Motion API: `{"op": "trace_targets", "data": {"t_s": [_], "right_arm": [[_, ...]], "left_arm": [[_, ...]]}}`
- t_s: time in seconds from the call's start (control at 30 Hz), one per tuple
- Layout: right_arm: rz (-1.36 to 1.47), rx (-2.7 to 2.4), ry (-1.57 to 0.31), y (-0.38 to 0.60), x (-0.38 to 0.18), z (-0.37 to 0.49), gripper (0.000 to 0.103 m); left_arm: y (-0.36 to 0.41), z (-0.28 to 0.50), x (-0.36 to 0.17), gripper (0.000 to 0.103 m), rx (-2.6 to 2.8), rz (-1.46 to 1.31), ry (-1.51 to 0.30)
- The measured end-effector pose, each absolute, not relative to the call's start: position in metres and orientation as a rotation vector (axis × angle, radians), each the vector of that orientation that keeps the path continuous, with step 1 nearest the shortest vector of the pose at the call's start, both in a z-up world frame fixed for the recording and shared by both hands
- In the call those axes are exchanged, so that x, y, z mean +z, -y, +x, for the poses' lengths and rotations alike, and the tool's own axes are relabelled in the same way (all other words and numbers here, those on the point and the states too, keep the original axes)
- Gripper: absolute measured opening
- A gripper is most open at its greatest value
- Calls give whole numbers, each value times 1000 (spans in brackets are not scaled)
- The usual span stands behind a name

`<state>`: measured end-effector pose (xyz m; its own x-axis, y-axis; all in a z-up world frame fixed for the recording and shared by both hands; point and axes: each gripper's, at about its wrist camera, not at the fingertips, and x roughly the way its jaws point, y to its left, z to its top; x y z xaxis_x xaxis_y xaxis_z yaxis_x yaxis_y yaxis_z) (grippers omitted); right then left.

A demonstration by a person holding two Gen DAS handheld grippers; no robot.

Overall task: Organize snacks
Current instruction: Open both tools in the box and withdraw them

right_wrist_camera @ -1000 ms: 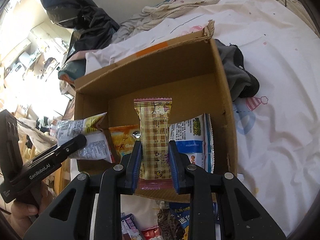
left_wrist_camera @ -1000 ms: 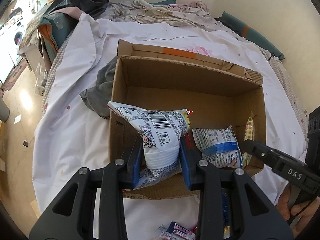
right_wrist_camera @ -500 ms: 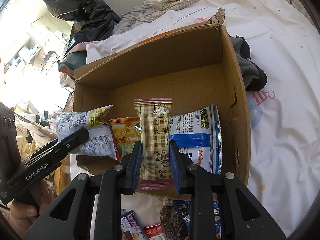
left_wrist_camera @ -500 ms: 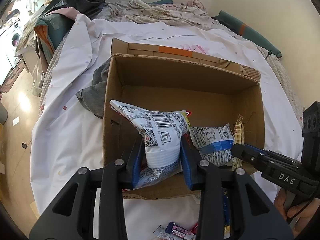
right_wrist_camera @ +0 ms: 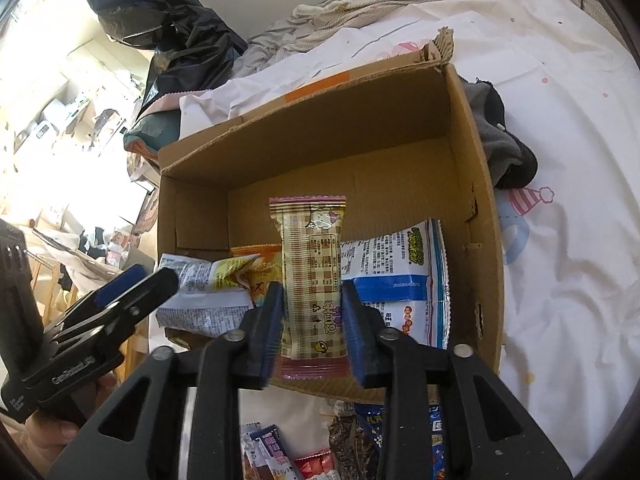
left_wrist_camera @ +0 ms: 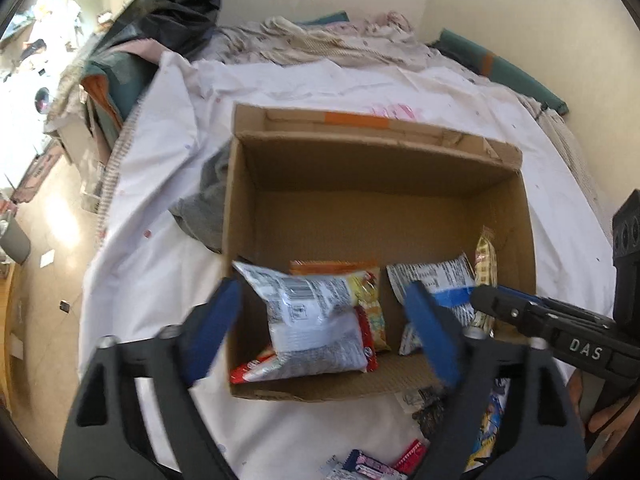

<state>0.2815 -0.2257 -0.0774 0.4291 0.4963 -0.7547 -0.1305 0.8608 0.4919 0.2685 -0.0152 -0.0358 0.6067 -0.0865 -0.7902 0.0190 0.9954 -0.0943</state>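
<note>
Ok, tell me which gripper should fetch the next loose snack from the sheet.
Left. The left gripper is open, its silver packet lying in the cardboard box. The right gripper has the checkered packet between its pads. Loose snacks lie below.

Home bedroom, rumpled white bedsheet (left_wrist_camera: 168, 280), heaped laundry (left_wrist_camera: 320, 40), probably a washing machine (left_wrist_camera: 42, 98) beyond

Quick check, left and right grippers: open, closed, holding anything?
Left gripper: open, jaws spread wide; the white barcode snack packet lies loose in the cardboard box.
Right gripper: its pads flank the checkered snack bar; grip cannot be told.
</note>
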Motion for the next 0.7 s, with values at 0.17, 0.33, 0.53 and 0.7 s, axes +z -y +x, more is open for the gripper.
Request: {"op": "trace_targets", "data": {"t_s": [0.17,0.33,0.53,0.7], "right_arm": [[412,358,-1009,235,-69,282,76],[414,358,-1012,237,-67,282,76],[425,366,-978,238,-56,275,76],[394,360,-929,242,-40,257,76]], "left_arm": [[8,266,-25,91,-8,-62,-856],[-5,265,-23,91,6,-111,-855],[-11,254,-16,91,8,-138,-844],[-11,239,-6,91,-3,-122,-821]]}}
